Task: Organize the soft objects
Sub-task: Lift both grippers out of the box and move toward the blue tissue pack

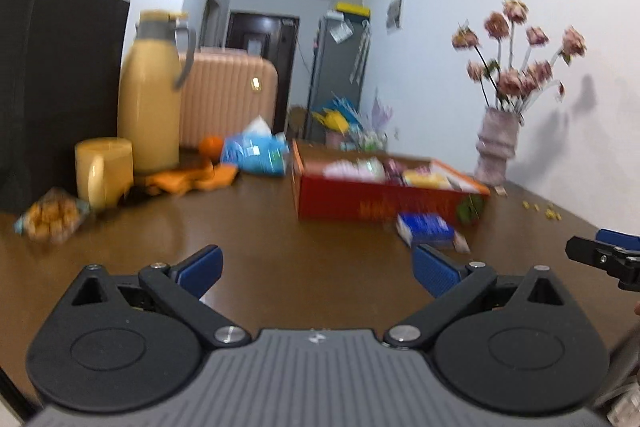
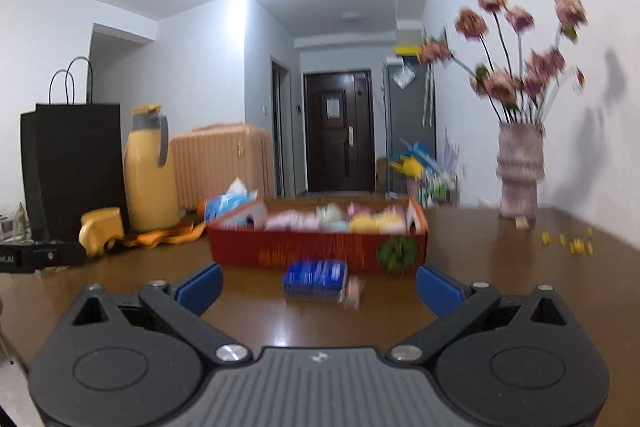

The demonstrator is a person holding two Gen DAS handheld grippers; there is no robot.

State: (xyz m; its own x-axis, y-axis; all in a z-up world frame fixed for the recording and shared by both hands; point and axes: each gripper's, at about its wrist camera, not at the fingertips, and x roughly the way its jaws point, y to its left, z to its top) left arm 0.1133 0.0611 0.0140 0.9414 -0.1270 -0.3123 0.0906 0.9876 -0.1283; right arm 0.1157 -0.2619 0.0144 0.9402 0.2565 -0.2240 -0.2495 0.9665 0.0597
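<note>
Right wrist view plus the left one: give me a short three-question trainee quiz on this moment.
1. True or false: the right hand-held gripper is shut on the blue packet.
2. Where does the blue packet lie relative to the red box?
A. inside it
B. on the table in front of it
C. on top of the vase
3. Fill in: the soft, pastel items sit inside the ____.

Key:
1. False; both it and the left hand-held gripper are open and hold nothing.
2. B
3. red box
</note>
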